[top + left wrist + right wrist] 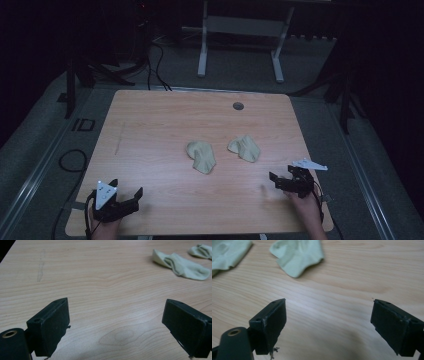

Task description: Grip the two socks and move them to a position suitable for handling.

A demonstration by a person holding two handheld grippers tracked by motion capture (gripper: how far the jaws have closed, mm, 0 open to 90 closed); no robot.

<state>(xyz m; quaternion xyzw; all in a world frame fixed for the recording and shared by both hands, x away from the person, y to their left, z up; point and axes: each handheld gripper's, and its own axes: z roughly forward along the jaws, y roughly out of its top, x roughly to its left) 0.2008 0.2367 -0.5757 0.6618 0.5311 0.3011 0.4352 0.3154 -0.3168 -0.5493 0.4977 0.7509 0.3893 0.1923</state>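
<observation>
Two pale socks lie mid-table in the high view: left sock [201, 156] at centre, right sock [244, 148] just beside it, apart. Left gripper [126, 192] at lower left of frame, jaws wide, nothing btwn. Right gripper [280, 181] at lower right, jaws wide too, empty, near the right sock

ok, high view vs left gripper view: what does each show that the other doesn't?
High view alone: both grippers, the left gripper and right gripper, each open and empty near the table's front edge; the round grey grommet; the white desk frame on the floor beyond.
Left gripper view alone: close-up of its own spread black pads, and the ribbed cuff of the nearer sock.
Both: the wooden table, its faint scratch, and the two pale green socks, left sock and right sock.
</observation>
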